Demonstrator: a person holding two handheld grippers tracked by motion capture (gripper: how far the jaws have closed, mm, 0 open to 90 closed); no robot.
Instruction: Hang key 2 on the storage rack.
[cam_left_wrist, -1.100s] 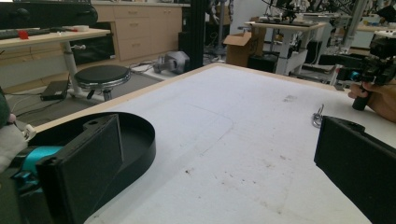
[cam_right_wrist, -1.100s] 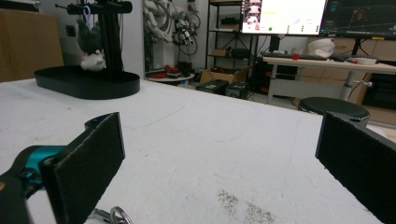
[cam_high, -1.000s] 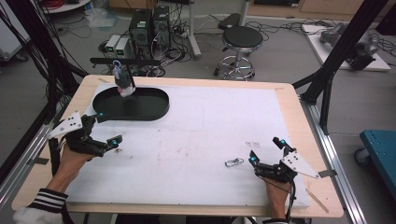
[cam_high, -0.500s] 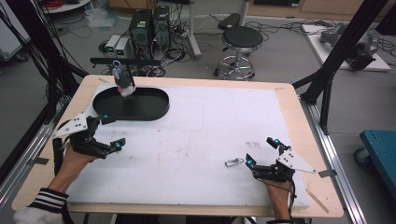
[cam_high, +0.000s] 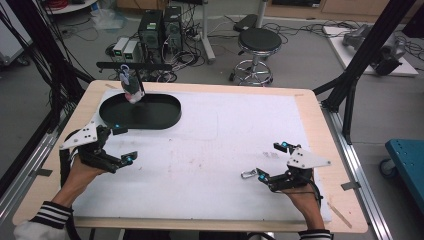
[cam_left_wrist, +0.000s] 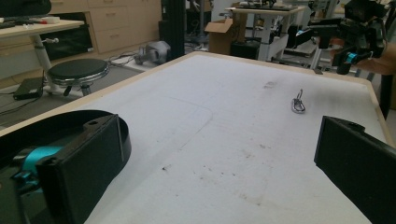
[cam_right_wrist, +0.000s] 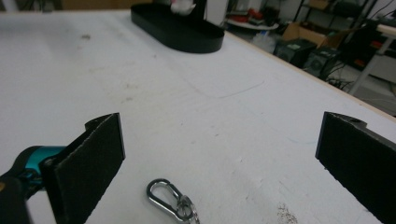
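A small silver carabiner (cam_high: 247, 174) lies on the white table mat, at the front right. My right gripper (cam_high: 270, 160) is open just to its right, the near jaw almost beside it. In the right gripper view the carabiner (cam_right_wrist: 170, 198) lies low between the wide-apart jaws of that gripper (cam_right_wrist: 224, 172), closer to the left one. At the left of the table my left gripper (cam_high: 125, 145) is open and empty, just in front of a black oval tray (cam_high: 165, 117). From the left gripper view (cam_left_wrist: 219, 186) the carabiner (cam_left_wrist: 297, 103) lies far across the mat.
A black stand with a small pale object (cam_high: 131, 90) hanging from it rises at the tray's far left. The tray (cam_right_wrist: 187, 35) sits far off in the right gripper view. A stool (cam_high: 259, 42), computers and cables are on the floor behind the table.
My right gripper has moved left and a little forward, closing in on the carabiner, which has not moved. The left gripper has shifted slightly right.
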